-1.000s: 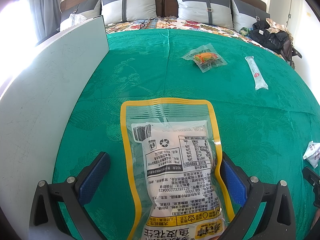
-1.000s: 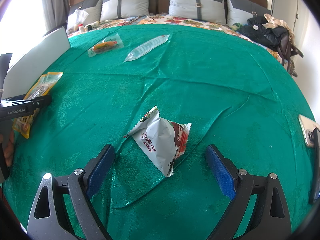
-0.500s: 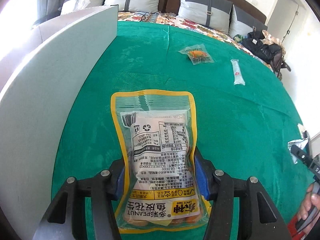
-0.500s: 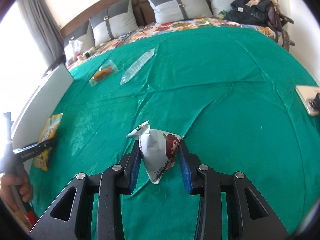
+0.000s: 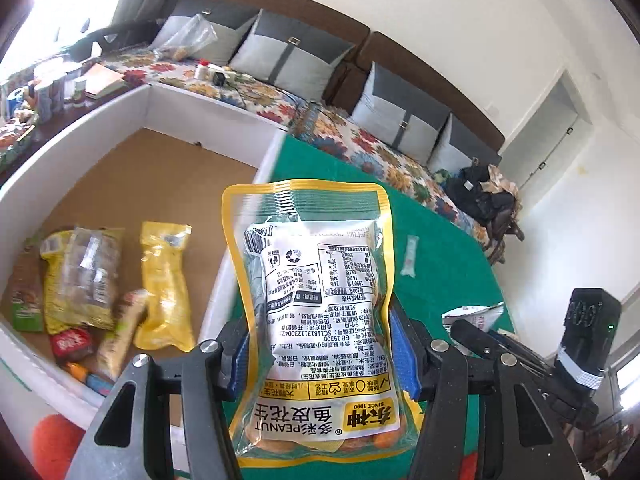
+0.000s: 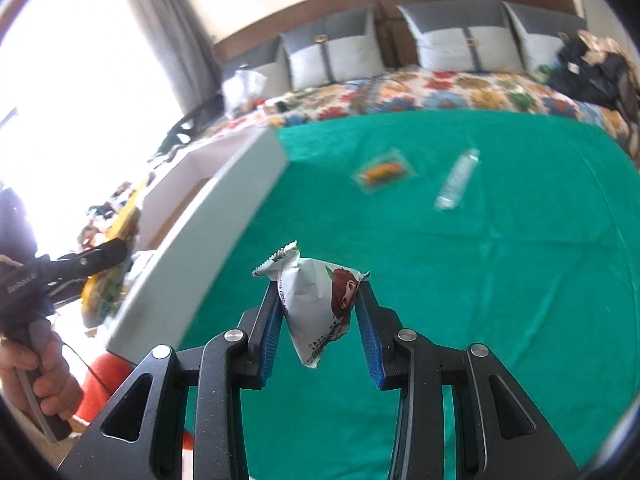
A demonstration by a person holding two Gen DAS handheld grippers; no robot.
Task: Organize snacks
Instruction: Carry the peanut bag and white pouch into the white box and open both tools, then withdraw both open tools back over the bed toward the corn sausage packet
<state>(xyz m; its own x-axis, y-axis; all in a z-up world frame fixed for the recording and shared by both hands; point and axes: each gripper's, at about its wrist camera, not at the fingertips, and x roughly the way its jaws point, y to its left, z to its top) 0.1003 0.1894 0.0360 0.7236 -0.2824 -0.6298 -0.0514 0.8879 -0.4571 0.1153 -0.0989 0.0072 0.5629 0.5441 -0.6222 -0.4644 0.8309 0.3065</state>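
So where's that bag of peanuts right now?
The peanut bag is clamped in the left gripper, held up over the near wall of the white box, with the green cloth behind it.

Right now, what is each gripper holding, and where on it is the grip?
The left gripper clamps the peanut bag across its lower half, by the side edges. The right gripper pinches the small white snack packet across its middle.

- Left gripper (image 5: 322, 354) clamps the yellow-edged peanut bag (image 5: 316, 320), lifted.
- White box (image 5: 208, 128) at left holds several snack packets (image 5: 162, 284).
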